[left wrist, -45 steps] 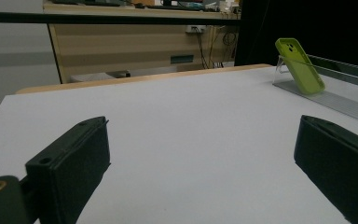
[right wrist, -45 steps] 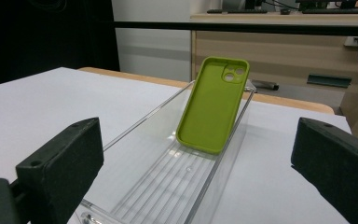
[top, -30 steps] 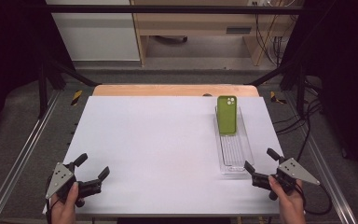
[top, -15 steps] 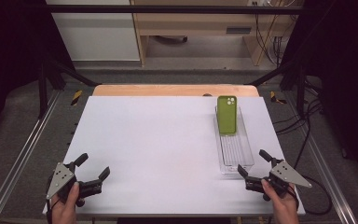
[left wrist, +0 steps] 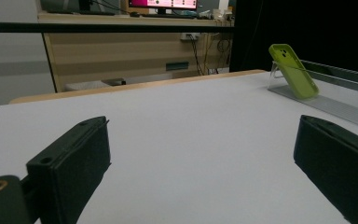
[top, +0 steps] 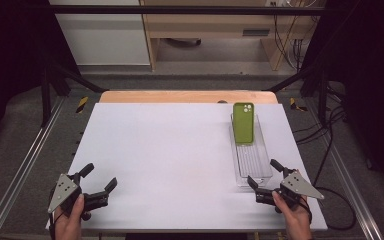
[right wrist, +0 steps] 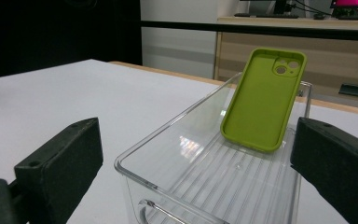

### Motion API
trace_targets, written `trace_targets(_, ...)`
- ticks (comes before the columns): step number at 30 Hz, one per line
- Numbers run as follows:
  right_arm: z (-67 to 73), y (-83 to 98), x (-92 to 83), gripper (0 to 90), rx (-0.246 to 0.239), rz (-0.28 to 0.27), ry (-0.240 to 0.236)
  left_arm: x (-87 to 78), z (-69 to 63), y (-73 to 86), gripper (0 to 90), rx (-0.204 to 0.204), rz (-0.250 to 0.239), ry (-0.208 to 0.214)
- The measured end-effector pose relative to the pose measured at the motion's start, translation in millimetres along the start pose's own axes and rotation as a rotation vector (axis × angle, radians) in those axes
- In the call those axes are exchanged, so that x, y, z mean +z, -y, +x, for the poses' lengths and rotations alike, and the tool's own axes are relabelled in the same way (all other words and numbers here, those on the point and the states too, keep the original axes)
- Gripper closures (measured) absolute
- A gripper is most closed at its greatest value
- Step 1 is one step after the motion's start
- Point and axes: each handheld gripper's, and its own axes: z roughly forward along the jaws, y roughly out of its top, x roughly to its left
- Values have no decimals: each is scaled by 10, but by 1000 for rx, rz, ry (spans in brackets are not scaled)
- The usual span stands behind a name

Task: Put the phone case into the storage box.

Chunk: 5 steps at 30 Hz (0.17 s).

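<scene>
Hovering wide open at the near end of the clear tray (top: 254,165), the right gripper (top: 264,183) is risking nudging it and toppling the green phone case (top: 243,123) leaning at its far end.

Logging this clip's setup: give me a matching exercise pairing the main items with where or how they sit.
Items:
1. green silicone phone case
2. clear ribbed plastic tray
3. left claw
4. right claw

States:
A. open at the table's near left edge
B. leaning against the tray's far wall
C. open just before the tray's near end
D. lying lengthwise on the white table's right side

Pairs: 1-B, 2-D, 3-A, 4-C
</scene>
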Motion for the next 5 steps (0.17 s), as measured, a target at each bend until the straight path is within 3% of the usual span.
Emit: trace_targets(5, -15, 32, -3, 31, 14, 32, -5, 30, -42, 0, 29, 0, 12, 12)
